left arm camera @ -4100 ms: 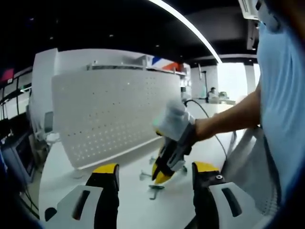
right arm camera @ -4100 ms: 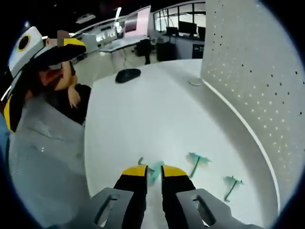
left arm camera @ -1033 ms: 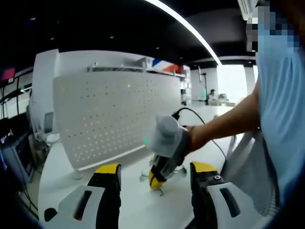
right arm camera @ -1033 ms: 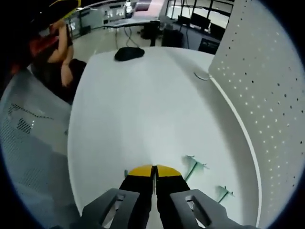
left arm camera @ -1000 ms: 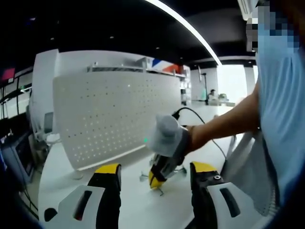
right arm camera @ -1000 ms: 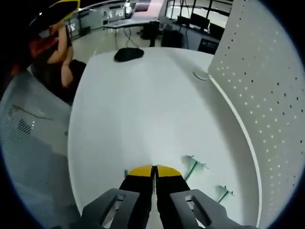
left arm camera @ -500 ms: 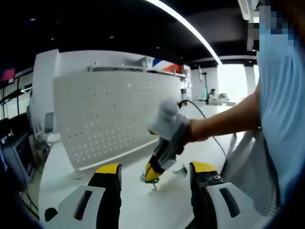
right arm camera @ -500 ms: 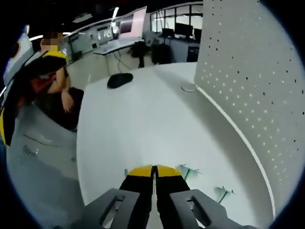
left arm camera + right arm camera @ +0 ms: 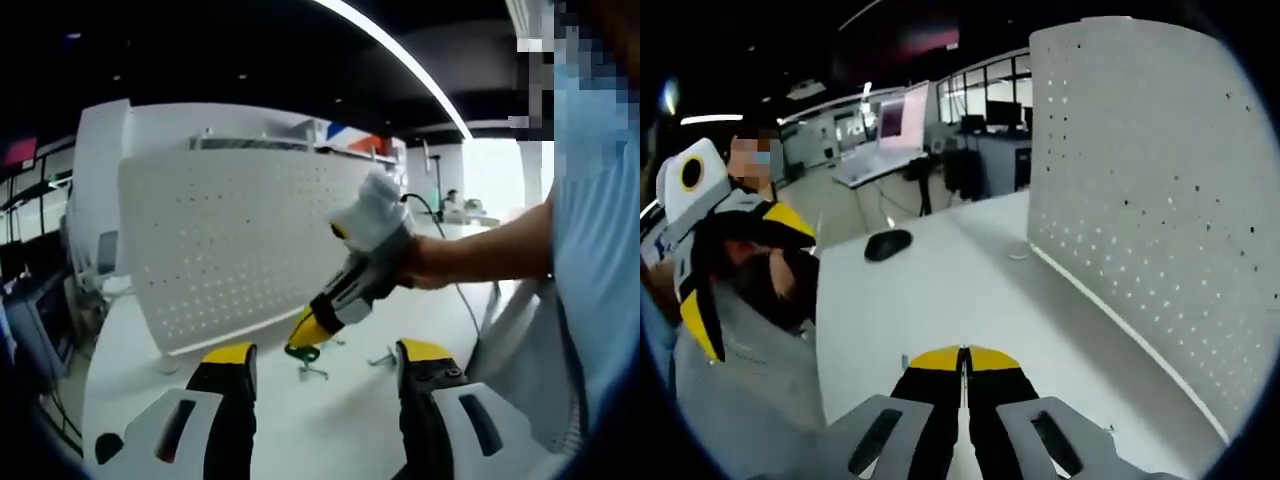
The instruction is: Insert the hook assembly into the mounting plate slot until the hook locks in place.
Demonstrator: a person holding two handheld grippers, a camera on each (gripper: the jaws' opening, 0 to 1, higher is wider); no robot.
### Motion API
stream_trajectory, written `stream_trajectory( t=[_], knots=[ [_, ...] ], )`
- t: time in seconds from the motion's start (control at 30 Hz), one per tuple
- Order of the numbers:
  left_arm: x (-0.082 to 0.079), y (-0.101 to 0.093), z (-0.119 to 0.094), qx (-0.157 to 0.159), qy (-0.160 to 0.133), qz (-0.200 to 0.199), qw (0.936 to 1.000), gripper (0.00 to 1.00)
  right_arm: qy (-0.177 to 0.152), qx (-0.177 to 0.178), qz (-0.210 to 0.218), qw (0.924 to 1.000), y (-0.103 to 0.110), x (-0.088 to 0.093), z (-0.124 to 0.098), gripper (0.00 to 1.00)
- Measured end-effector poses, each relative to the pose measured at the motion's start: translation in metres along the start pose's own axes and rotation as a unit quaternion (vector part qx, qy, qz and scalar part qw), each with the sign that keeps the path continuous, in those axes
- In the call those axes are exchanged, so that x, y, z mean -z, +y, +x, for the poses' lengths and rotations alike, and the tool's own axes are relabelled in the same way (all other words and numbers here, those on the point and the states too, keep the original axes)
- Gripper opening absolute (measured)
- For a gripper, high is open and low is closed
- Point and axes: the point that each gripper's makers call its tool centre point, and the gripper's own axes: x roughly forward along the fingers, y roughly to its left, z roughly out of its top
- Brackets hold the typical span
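No legible writing or brand marks appear on any item in either view.

The left tool [image 9: 318,368] sits low over the white counter [image 9: 350,410], its yellow-tipped jaws standing well apart with nothing between them. Ahead of it, the right tool [image 9: 305,330] comes in from the right, gripped by a gloved hand [image 9: 375,225], and is lifted clear of the counter. A green hook [image 9: 301,352] hangs at its yellow tips. In the right gripper view the right tool [image 9: 962,358] has its jaws pressed together; the hook itself cannot be made out there.

Two more hooks lie on the counter: one [image 9: 314,373] just below the held hook, another [image 9: 381,357] near the left tool's right jaw.

The perforated white panel [image 9: 240,245] stands upright along the counter's far side, its lower edge meeting the counter. The held hook is in front of the panel's lower part, not touching it. In the right gripper view the panel [image 9: 1140,200] rises on the right, with open counter [image 9: 940,290] running left to a dark mouse [image 9: 886,243] near the far edge.
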Motion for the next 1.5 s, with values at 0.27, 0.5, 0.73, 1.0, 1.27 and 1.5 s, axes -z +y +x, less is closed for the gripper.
stream_trajectory(
  t=[0.27,0.5,0.73,1.0,1.27,1.5],
  knots=[
    [-0.026,0.014,0.003,-0.015,-0.019,-0.002,0.9997,0.52,-0.054,0.010,0.001,0.9985,0.002,-0.036,-0.016,0.00],
    [-0.045,0.022,0.012,-0.028,-0.032,-0.013,0.9990,0.47,-0.087,0.020,-0.007,0.9960,0.004,-0.056,-0.031,0.00],
    [-0.054,0.031,0.016,-0.047,-0.047,-0.047,0.9967,0.40,-0.135,0.031,0.000,0.9904,0.005,-0.079,-0.049,0.00],
    [-0.064,0.040,0.018,-0.064,-0.062,-0.066,0.9938,0.37,-0.163,0.036,-0.001,0.9859,0.006,-0.095,-0.060,0.00],
    [-0.077,0.037,0.027,-0.058,-0.071,-0.068,0.9934,0.33,-0.201,0.044,-0.007,0.9785,0.010,-0.115,-0.075,0.00],
    [-0.090,0.040,0.033,-0.062,-0.086,-0.076,0.9914,0.26,-0.236,0.046,-0.002,0.9708,0.011,-0.129,-0.088,0.00]
  ],
)
